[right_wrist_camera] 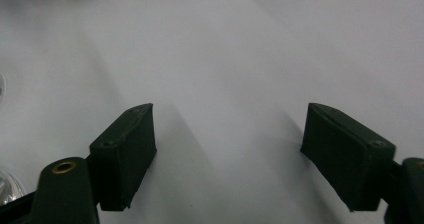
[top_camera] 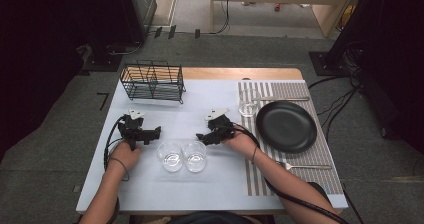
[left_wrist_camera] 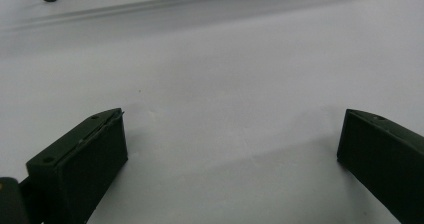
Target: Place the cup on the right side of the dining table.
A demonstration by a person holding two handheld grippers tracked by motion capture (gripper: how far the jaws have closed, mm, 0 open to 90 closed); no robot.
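Glasses first: two clear ones stand side by side near the front middle of the table (top_camera: pixel 150 184), the left glass (top_camera: pixel 170 156) and the right glass (top_camera: pixel 194 156) touching or almost touching. Both stand upright with mouths facing up, so their long axis runs straight up and down, and the pair lines up left to right across the table.

Each hand sits just outside that pair. The left gripper (top_camera: pixel 155 131) rests low over the table just behind and left of the left glass, jaws pointing right toward the middle, forearm coming up from the bottom edge. In the left gripper view its jaws are spread wide with nothing but bare table between them.

The right gripper (top_camera: pixel 200 137) mirrors it, pointing left, tips just behind the right glass, wrist bent inward and forearm angling in from the bottom right. In the right gripper view its jaws are spread apart too, holding nothing.

Further back sits a black wire rack (top_camera: pixel 152 81), and on the right a black plate (top_camera: pixel 286 126) lies on a striped placemat (top_camera: pixel 320 159), with a third glass (top_camera: pixel 248 105) at the mat's far left corner.
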